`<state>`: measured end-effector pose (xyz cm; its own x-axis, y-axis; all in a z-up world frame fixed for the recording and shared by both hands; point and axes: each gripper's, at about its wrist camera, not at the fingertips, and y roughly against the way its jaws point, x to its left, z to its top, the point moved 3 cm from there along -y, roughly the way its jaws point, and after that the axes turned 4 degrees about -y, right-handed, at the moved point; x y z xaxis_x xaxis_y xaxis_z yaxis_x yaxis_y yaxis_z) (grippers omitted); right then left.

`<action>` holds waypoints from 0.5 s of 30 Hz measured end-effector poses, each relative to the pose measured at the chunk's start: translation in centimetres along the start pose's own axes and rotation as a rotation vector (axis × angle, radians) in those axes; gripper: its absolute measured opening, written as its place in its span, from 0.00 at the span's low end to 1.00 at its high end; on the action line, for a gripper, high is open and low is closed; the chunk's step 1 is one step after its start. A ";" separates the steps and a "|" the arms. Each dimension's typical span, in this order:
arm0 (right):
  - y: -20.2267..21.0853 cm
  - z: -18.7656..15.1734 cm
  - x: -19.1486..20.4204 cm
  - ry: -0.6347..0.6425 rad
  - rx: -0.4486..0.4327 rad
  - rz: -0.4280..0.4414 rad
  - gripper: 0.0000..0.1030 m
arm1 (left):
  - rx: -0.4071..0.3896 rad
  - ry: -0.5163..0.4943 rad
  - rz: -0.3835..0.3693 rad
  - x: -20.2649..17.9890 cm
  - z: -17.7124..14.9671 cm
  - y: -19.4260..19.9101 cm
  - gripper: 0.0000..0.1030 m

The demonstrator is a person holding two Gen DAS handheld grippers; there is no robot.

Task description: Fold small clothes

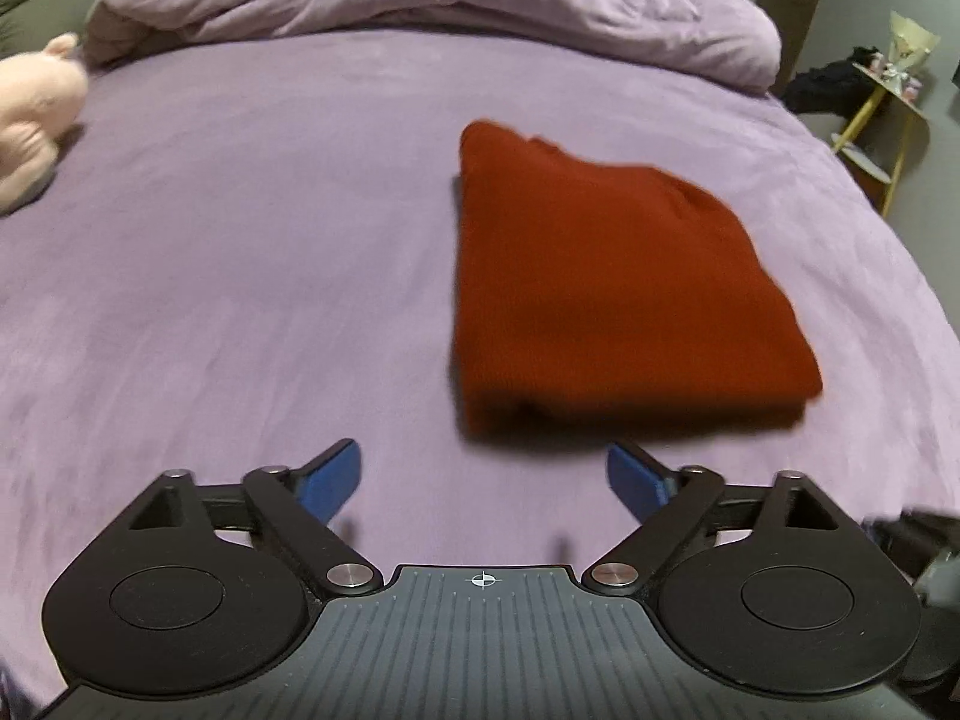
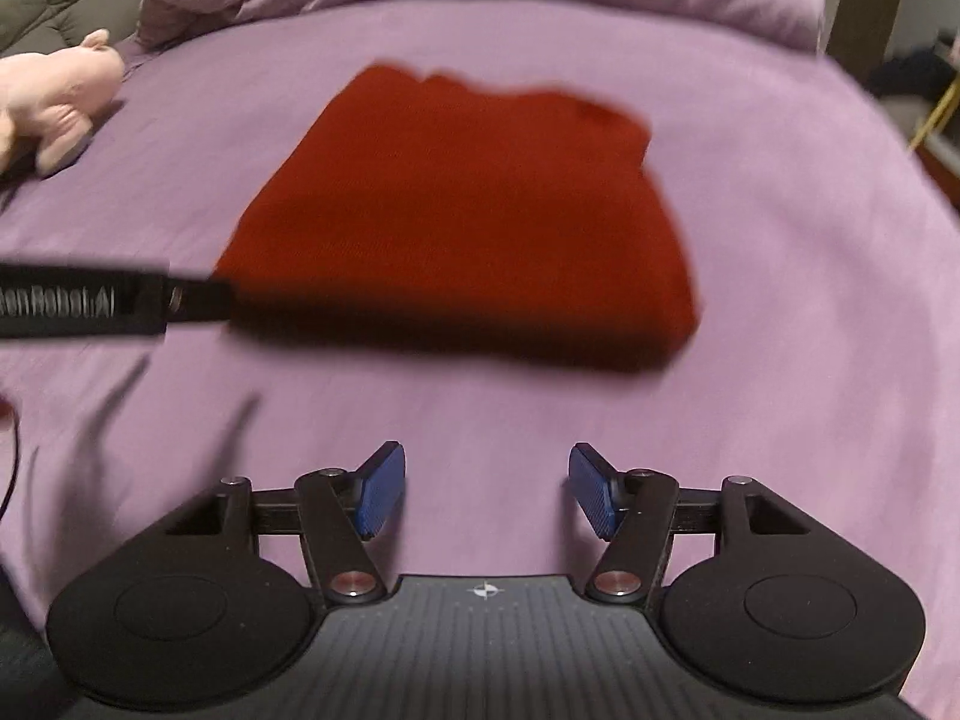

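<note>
A dark red knitted garment (image 1: pixel 606 288) lies folded into a compact stack on the purple bed sheet (image 1: pixel 240 276). It also shows in the right wrist view (image 2: pixel 474 222). My left gripper (image 1: pixel 483 480) is open and empty, just in front of the garment's near edge and a little to its left. My right gripper (image 2: pixel 486 489) is open and empty, hovering over bare sheet short of the garment's near edge. The left gripper's black body (image 2: pixel 114 300) reaches in from the left of the right wrist view, beside the garment's near left corner.
A pink plush toy (image 1: pixel 30 120) lies at the bed's far left and also shows in the right wrist view (image 2: pixel 54 102). A rumpled purple duvet (image 1: pixel 420 6) lies along the far side of the bed. A yellow-legged side table (image 1: pixel 888 120) with clutter stands off the right edge.
</note>
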<state>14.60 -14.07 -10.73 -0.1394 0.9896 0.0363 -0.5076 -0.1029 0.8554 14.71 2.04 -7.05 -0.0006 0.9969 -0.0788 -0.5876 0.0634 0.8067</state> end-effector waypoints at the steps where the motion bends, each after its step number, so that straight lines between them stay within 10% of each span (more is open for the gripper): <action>1: 0.2 -1.2 0.2 -0.017 0.031 -0.003 0.60 | 0.016 -0.005 0.015 0.0 -0.7 0.2 0.93; 8: 3.2 -2.2 1.4 -0.015 0.086 -0.081 0.83 | 0.052 -0.037 0.028 -0.1 -1.5 2.3 0.93; 15: 6.1 0.8 1.4 -0.028 0.005 -0.126 0.84 | 0.012 -0.066 0.059 -0.1 0.4 4.7 0.94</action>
<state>11.98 -13.27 -5.08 -0.0504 0.9971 -0.0573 -0.5151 0.0232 0.8568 12.31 2.23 -3.02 0.0188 0.9998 0.0073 -0.5783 0.0049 0.8158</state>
